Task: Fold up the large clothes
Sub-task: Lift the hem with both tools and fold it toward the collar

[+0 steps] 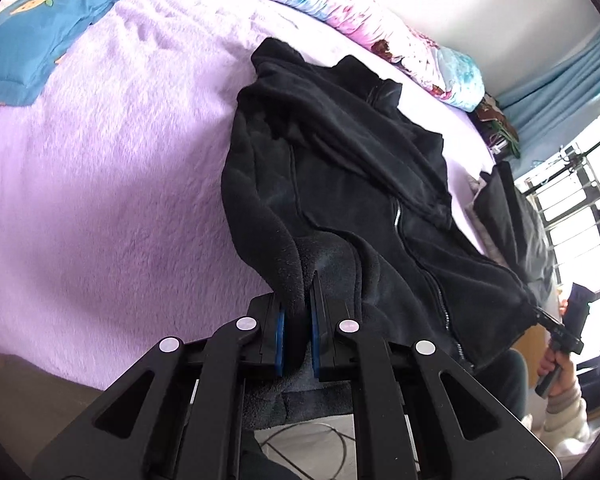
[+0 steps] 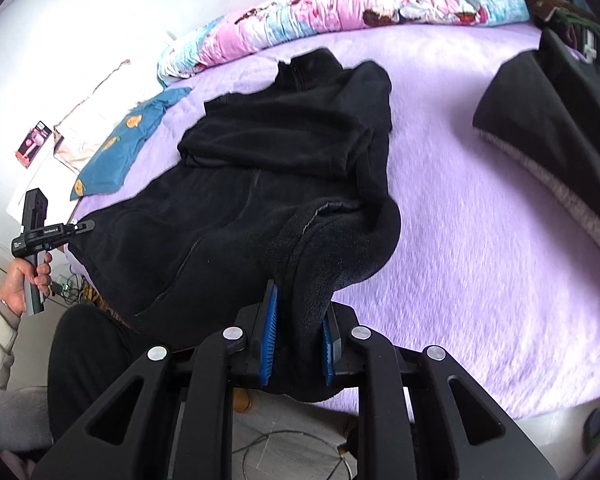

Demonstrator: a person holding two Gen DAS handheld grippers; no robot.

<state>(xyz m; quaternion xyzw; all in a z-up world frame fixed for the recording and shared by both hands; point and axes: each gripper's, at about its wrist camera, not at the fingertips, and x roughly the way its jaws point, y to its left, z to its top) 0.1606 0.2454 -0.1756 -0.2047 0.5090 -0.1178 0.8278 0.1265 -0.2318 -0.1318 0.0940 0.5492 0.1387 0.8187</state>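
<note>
Fingers: left gripper [image 1: 298,332] and right gripper [image 2: 298,344] each pinched a hem corner of the black fleece jacket [image 1: 340,168] (frame centre, on the lilac bedspread [image 1: 100,180]). Risk: thick fleece slipping free, spoiling the fold.

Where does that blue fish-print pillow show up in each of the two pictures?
Left wrist view: the blue pillow lies at the top left corner, on the purple blanket.
Right wrist view: the blue pillow sits at middle left, left of the black jacket.
Shared landmark: the floral quilt along the bed's far edge.
</note>
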